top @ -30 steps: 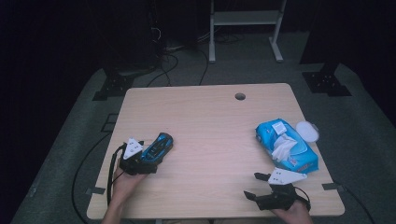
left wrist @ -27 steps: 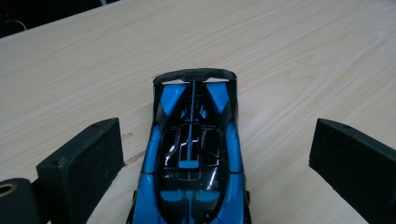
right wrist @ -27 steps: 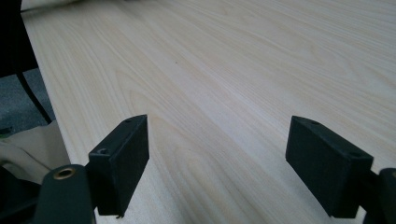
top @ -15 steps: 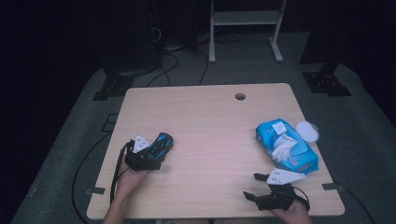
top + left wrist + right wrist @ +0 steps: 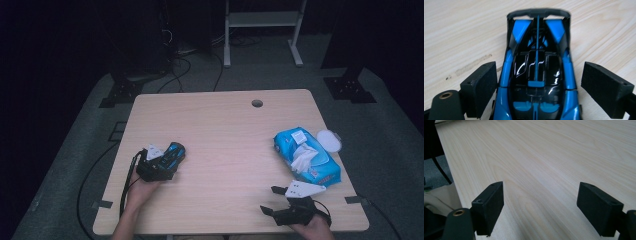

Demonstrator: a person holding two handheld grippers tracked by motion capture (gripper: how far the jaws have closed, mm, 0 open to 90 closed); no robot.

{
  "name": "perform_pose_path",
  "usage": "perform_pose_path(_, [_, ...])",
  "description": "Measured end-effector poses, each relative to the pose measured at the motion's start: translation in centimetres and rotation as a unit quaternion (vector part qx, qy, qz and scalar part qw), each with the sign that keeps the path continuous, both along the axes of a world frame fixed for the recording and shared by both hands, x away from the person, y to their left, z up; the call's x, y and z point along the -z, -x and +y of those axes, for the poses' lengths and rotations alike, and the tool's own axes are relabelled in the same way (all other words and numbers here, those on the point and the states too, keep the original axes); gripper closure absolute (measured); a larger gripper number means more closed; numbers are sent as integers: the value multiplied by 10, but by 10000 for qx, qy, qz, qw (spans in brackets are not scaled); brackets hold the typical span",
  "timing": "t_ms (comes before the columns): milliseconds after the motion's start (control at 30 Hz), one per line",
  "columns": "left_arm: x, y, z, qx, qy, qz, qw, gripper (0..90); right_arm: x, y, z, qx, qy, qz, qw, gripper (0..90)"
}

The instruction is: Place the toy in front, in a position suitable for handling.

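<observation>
Straddling blue toy car (image 5: 537,75), left hand-held gripper (image 5: 537,87) closing, pads seemingly not touching; car's lettering unreadable; right hand-held gripper (image 5: 540,205) spread.

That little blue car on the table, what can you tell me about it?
The toy car is a glossy blue and black plastic model shaped like a race car, with a dark shiny cabin, a thin blue fin down its middle and a black wing at the far end. It sits upright on the pale wooden table, near the left front corner. The left tongs straddle it with a black pad on each side; the jaws have just been closing, the left pad at or near its flank, the right pad apart from it.
</observation>
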State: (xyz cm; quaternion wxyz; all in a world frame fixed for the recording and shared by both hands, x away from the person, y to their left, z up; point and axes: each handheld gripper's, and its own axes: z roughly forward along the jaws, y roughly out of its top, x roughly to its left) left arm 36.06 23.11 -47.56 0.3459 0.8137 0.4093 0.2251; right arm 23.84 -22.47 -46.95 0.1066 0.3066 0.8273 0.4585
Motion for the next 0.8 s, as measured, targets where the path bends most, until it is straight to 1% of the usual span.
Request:
perform_pose_path(100, [2, -2, 1, -37, -48, 52, 10000, 141, 0, 0, 0, -16, 9, -5, 10000, 213])
perform_pose_path(133, [3, -3, 1, -23, -93, 80, 9999, 159, 0, 0, 0, -12, 6, -7, 10000, 213])
perform_pose_path(167, [3, -3, 1, -7, -45, 77, 10000, 169, 0, 0, 0, -13, 4, -9, 10000, 214])
perform_pose_path(233, [3, -3, 0, 1, -41, 70, 10000, 172, 1, 0, 0, -18, 15, 11, 10000, 213])
perform_pose_path(367, [3, -4, 0, -38, 24, 59, 10000, 229, 1, -1, 1, -18, 24, 31, 10000, 216])
perform_pose_path(467, [3, -4, 0, -32, 48, 70, 10000, 232, 1, 0, 1, -23, 12, 21, 10000, 216])
perform_pose_path(633, [2, -5, 1, 10, 24, 106, 9999, 242, 1, 0, 0, -16, 5, 15, 10000, 216])
perform_pose_path(667, [1, -4, 3, 47, 112, 92, 9999, 249, 1, 0, 0, -11, -3, 12, 10000, 216])
perform_pose_path(700, [1, -4, 3, 47, 112, 92, 9999, 261, 1, 0, 0, -11, -3, 12, 10000, 216])
perform_pose_path(733, [1, -5, 5, 40, 233, 111, 9997, 261, 1, 0, 0, -9, -6, 15, 10000, 216])
perform_pose_path(800, [1, -4, 6, 47, 233, 98, 9997, 261, 1, 0, 0, -9, -7, 16, 10000, 216])
